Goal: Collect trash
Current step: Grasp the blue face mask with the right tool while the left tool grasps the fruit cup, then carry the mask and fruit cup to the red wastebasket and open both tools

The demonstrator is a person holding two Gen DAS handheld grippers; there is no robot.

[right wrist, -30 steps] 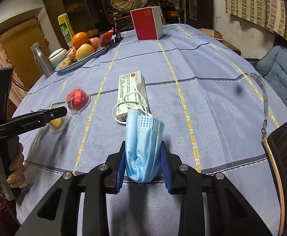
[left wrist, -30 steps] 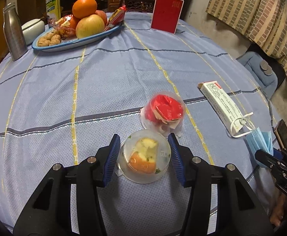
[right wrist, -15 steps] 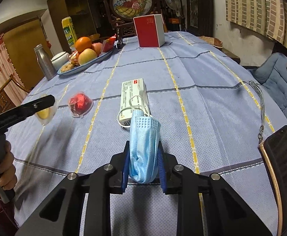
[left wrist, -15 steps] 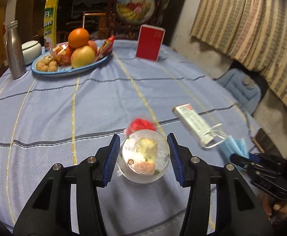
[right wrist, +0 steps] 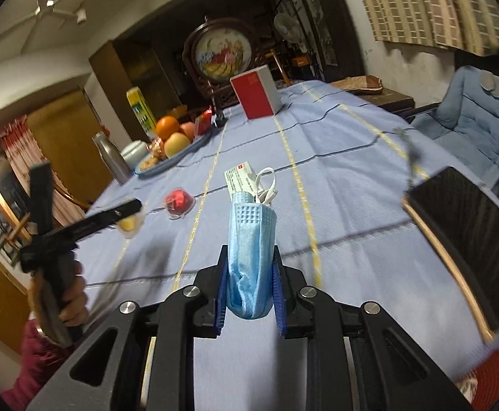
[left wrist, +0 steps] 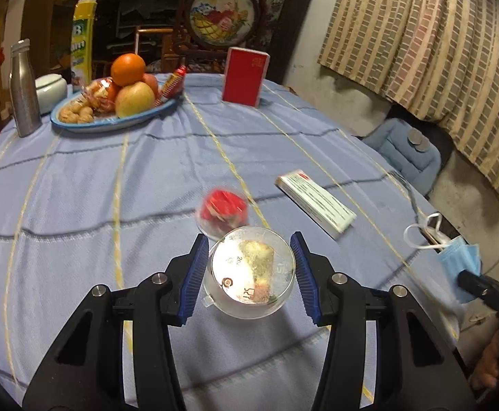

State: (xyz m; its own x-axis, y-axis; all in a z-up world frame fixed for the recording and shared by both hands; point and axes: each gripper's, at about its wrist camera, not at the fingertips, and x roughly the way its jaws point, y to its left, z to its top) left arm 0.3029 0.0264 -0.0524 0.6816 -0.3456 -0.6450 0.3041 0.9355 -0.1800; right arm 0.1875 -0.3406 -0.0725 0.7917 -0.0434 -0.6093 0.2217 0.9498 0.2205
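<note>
My left gripper (left wrist: 249,274) is shut on a clear plastic cup (left wrist: 251,272) with yellow food scraps, held tilted above the blue tablecloth; it also shows in the right wrist view (right wrist: 129,224). My right gripper (right wrist: 249,284) is shut on a crumpled blue face mask (right wrist: 251,253), lifted off the table; the mask shows at the right of the left wrist view (left wrist: 460,265). A second clear cup with red wrappers (left wrist: 224,210) sits on the cloth just beyond the held cup. A white carton box (left wrist: 316,203) lies to its right.
A fruit plate (left wrist: 112,121), a steel bottle (left wrist: 23,89), a white lidded pot (left wrist: 51,90) and a red box (left wrist: 244,77) stand at the far side. A dark phone (right wrist: 465,239) lies at the table's right edge. A blue padded chair (left wrist: 407,154) is beyond.
Both grippers have risen off the table. The left one lifted and tilted the food cup; the right one raised the mask clear of the white carton box.
</note>
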